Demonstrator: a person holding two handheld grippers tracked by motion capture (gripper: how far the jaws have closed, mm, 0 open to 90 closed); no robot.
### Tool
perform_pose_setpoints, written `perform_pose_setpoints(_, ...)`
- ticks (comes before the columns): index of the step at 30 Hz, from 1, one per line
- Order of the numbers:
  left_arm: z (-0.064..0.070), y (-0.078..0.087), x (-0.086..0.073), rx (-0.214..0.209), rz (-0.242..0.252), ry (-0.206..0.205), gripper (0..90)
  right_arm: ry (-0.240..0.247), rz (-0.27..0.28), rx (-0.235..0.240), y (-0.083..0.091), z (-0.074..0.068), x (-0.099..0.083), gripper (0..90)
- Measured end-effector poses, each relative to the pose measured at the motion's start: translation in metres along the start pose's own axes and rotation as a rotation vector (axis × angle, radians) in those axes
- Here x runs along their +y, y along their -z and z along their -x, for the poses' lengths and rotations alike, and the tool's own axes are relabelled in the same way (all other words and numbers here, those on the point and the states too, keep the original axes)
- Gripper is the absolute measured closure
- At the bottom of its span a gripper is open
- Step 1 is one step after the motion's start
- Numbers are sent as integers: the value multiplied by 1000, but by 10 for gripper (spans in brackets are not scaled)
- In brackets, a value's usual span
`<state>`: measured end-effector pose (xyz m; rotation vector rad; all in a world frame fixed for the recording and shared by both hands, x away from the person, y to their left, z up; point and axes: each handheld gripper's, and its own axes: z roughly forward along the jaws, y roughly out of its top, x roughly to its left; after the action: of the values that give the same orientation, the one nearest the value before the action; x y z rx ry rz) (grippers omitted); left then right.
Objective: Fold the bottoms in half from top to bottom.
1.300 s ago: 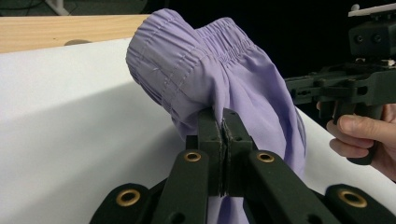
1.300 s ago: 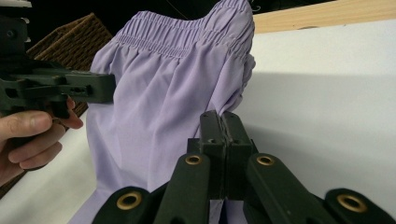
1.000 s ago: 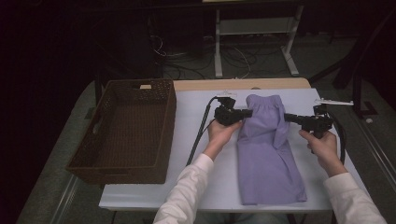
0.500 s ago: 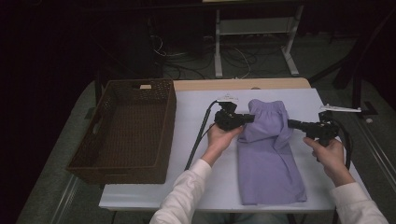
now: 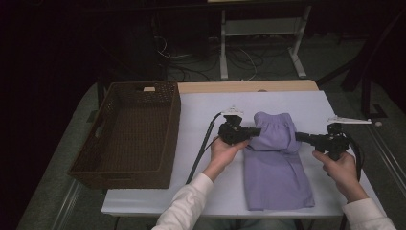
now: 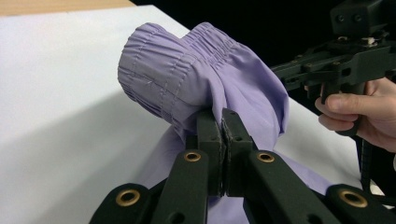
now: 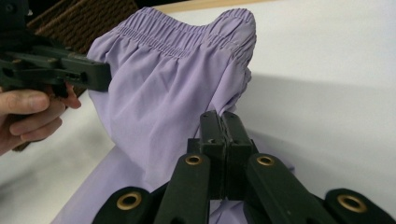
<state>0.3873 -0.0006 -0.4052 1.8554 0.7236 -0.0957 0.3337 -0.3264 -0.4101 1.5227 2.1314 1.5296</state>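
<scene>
1. Since a second ago, my two hand-held grippers have drawn the folded top of the purple garment [image 5: 275, 158] down toward me, so it covers less of the tabletop [image 5: 210, 108].
2. From above, I see the garment lying right of the wicker basket [image 5: 129, 134], its elastic waistband bunched up.
3. Up close, the left hand-held gripper [image 6: 222, 122] is clamped on the fabric's left edge; the right hand-held gripper [image 7: 223, 122] pinches its right edge.
</scene>
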Motion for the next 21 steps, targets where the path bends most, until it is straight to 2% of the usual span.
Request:
perform_pose_setpoints(5,5,0,-11,-5,-32,-13,882,19,-33,-18,2,-4,-9,883)
perform_pose_setpoints(12,12,0,-23,-15,-100,-39,881,11,-66,-19,3,-7,-21,883)
perform_pose_setpoints(17,13,0,-30,-36,-126,-31,880,3,-100,-16,3,-10,-30,883)
perform_pose_setpoints(21,14,-1,-38,-48,-167,-25,878,0,-119,-17,6,-14,-35,882)
